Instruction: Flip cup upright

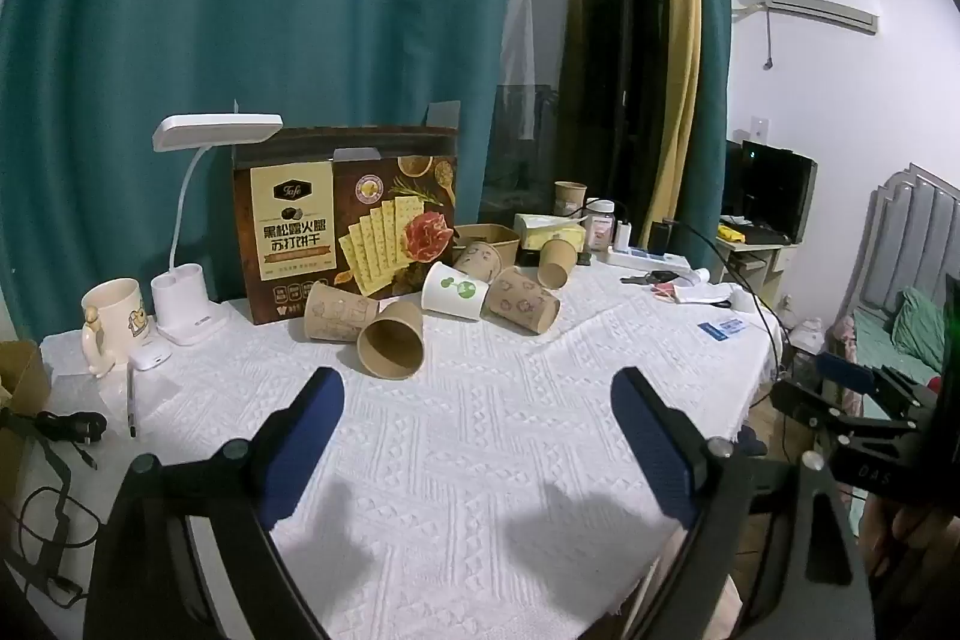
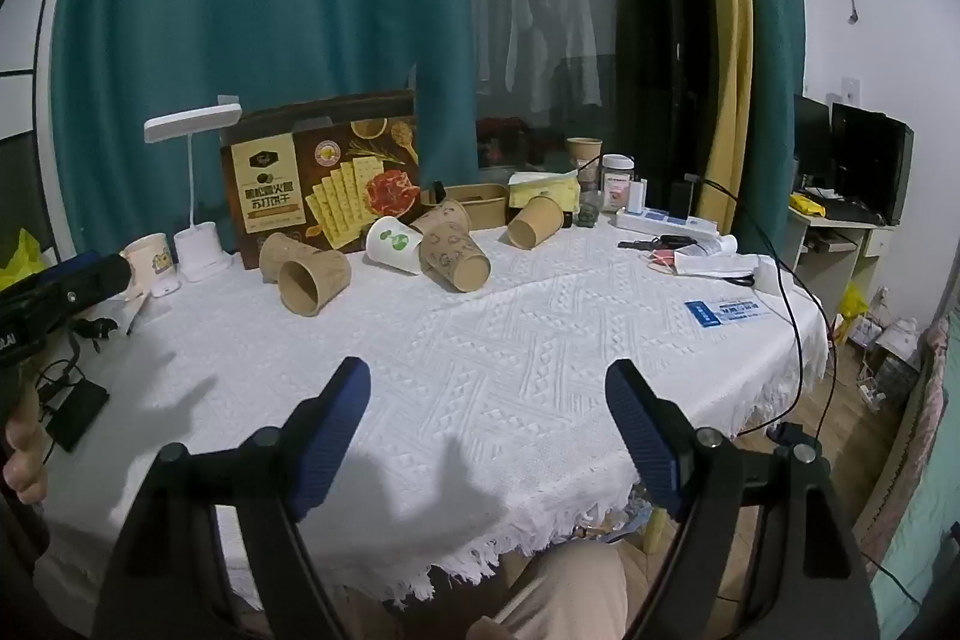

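Cups (image 1: 390, 340) lie tipped near the table's (image 1: 480, 460) far edge — well ahead of left gripper (image 1: 477, 400) and right gripper (image 2: 487, 394), both spread, empty.

The cracker box (image 1: 345, 211) hides its lower left corner behind a printed kraft cup (image 1: 336, 319) lying on its side, and its lower right behind the white paper cup (image 1: 453, 291). The small print on the blue card (image 2: 723, 311) is too small to read. The right gripper (image 1: 852, 388) is cut off by the frame's edge in the left wrist view, so how its jaws stand is unreadable there. A black cable (image 1: 42, 526) runs out of view at the lower left.
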### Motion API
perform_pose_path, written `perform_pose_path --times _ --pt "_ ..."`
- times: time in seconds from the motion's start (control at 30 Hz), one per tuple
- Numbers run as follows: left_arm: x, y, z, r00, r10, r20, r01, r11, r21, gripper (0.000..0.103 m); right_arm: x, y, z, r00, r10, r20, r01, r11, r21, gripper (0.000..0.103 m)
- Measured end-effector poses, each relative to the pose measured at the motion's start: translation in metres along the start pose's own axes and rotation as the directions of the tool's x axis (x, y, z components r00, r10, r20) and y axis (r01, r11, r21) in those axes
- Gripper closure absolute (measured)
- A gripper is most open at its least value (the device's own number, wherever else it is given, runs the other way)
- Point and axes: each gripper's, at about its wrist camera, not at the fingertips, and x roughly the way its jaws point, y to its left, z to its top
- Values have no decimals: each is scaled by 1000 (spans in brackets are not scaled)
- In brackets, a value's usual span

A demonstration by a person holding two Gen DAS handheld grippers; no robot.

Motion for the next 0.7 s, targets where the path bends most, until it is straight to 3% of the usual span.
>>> perform_pose_path --times 0.7 --pt "0 0 0 1000 -4 15 4 1000 1 12 -2 0 1 1000 1 2 -1 1000 3 24"
